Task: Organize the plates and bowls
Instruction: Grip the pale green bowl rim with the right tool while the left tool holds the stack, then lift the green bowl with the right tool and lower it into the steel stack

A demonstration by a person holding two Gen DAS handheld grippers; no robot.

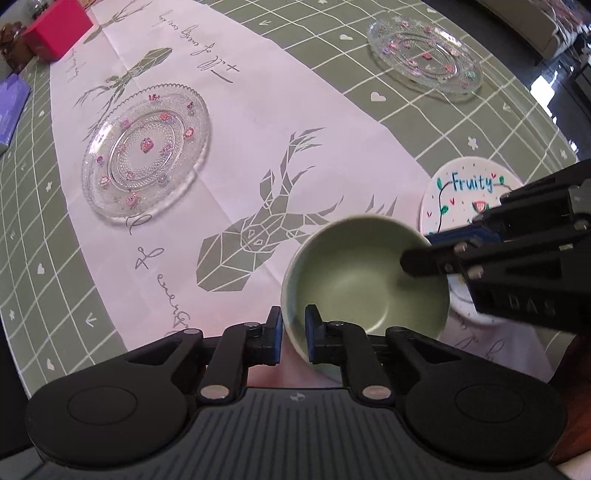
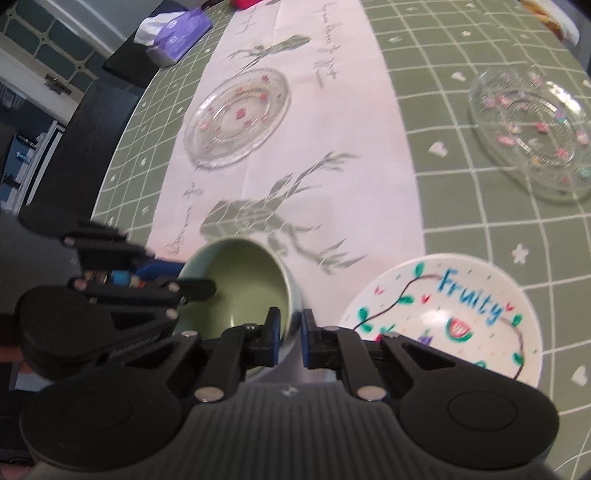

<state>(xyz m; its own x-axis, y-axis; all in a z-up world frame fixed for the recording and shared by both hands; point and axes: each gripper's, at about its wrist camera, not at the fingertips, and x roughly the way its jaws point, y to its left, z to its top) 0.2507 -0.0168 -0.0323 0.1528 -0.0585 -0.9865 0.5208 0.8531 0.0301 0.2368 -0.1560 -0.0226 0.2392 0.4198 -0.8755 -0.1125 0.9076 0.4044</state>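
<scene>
A green bowl (image 1: pixel 364 275) is held between both grippers over the white deer-print runner. My left gripper (image 1: pixel 293 326) is shut on its near rim, one finger inside and one outside. My right gripper (image 2: pixel 290 330) is shut on the opposite rim of the same bowl (image 2: pixel 236 277); it shows in the left wrist view (image 1: pixel 424 254) coming in from the right. A white "Fruity" plate (image 2: pixel 443 310) lies just right of the bowl, partly under the right gripper in the left wrist view (image 1: pixel 465 188). Two clear glass plates with pink flowers lie farther off, one on the runner (image 1: pixel 146 155) and one on the green cloth (image 1: pixel 424 53).
The table has a green grid cloth (image 1: pixel 424 122) under the runner (image 1: pixel 258 110). A red box (image 1: pixel 57 29) and a purple tissue pack (image 2: pixel 181 29) stand at the far left edge. A dark chair (image 2: pixel 96 122) stands beyond the table's left edge.
</scene>
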